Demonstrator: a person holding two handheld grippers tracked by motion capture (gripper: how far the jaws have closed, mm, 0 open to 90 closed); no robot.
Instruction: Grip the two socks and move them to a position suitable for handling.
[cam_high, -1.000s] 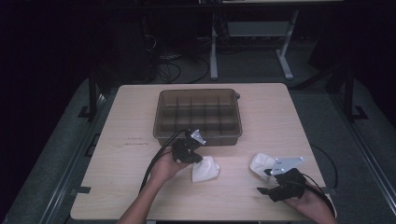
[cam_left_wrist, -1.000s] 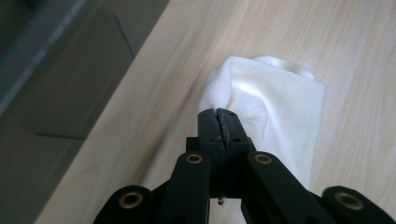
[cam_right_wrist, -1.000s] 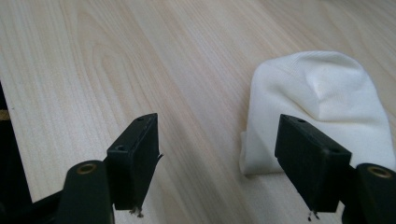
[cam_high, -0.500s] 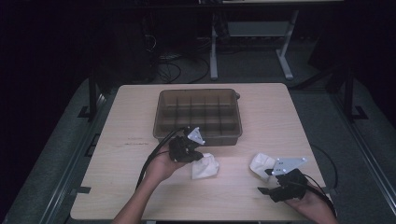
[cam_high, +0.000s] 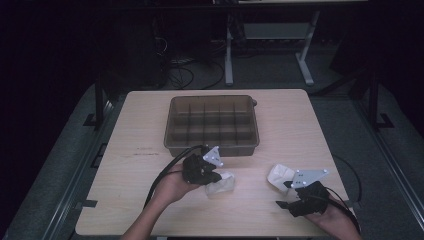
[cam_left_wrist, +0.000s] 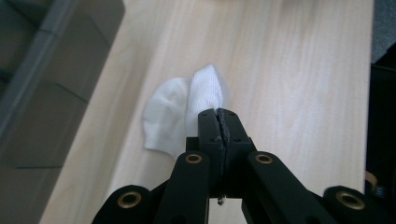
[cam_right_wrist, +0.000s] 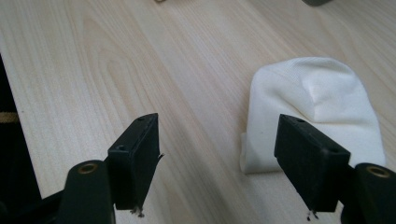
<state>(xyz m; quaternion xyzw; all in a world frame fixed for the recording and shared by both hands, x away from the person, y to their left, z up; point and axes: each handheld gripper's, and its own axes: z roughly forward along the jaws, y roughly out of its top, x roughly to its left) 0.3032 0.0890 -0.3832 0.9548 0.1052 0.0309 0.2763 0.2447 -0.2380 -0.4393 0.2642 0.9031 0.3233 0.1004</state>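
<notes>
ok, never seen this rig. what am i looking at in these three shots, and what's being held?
No robot arm here: a person holds a hand-held two-jaw claw in each hand at a wooden table.

The high view looks down from above the person's side. The other two come from cameras riding on each claw, looking along its black jaws.

On the table sits a brown divided tray and two white cloth pieces, possibly socks.

The left claw is shut, pinching the edge of the left white cloth, which looks partly raised off the table.

The right claw is open and holds nothing; the right white cloth lies flat on the table just beyond it, nearer one jaw.
</notes>
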